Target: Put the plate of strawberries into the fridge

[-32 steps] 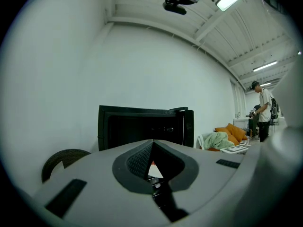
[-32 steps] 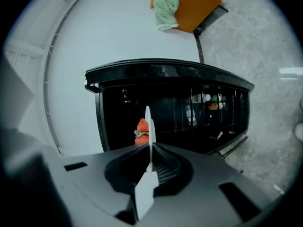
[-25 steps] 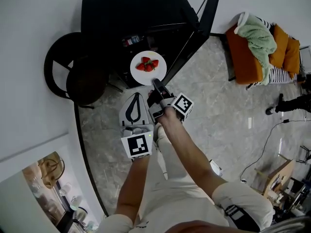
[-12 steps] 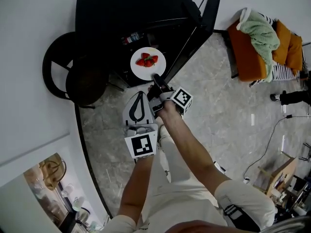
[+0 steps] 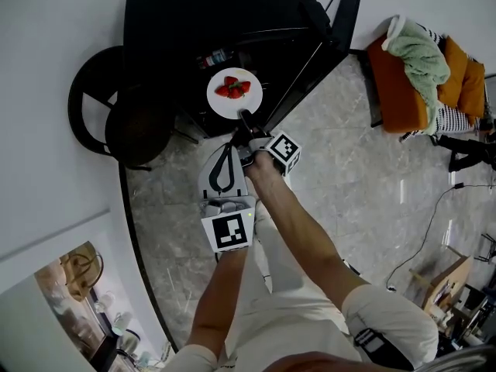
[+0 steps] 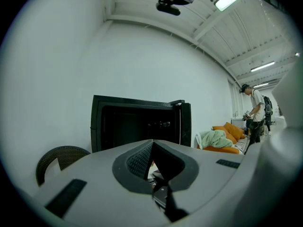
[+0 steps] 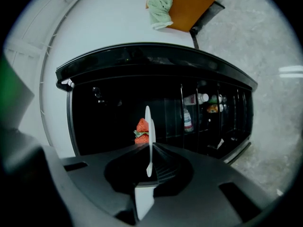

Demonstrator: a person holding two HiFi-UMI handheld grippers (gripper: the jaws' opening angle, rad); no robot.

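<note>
A white plate (image 5: 235, 98) with several red strawberries (image 5: 233, 87) hangs at the mouth of the open black fridge (image 5: 209, 22). My right gripper (image 5: 245, 118) is shut on the plate's near rim. In the right gripper view the plate (image 7: 147, 126) stands edge-on between the jaws, the strawberries (image 7: 142, 130) on its left side, the dark fridge interior behind. My left gripper (image 5: 225, 149) hovers lower, just behind the right one, jaws shut on nothing. In the left gripper view its tips (image 6: 153, 144) meet before the fridge (image 6: 137, 124).
The fridge door (image 5: 314, 56) stands swung open to the right, with bottles (image 7: 188, 119) in its shelves. A dark round chair (image 5: 116, 118) is left of the fridge. An orange sofa with a green blanket (image 5: 415, 68) and a person (image 5: 473, 149) are at the far right.
My right gripper has carried the plate a little forward, closer into the fridge opening. The left gripper has followed slightly.
</note>
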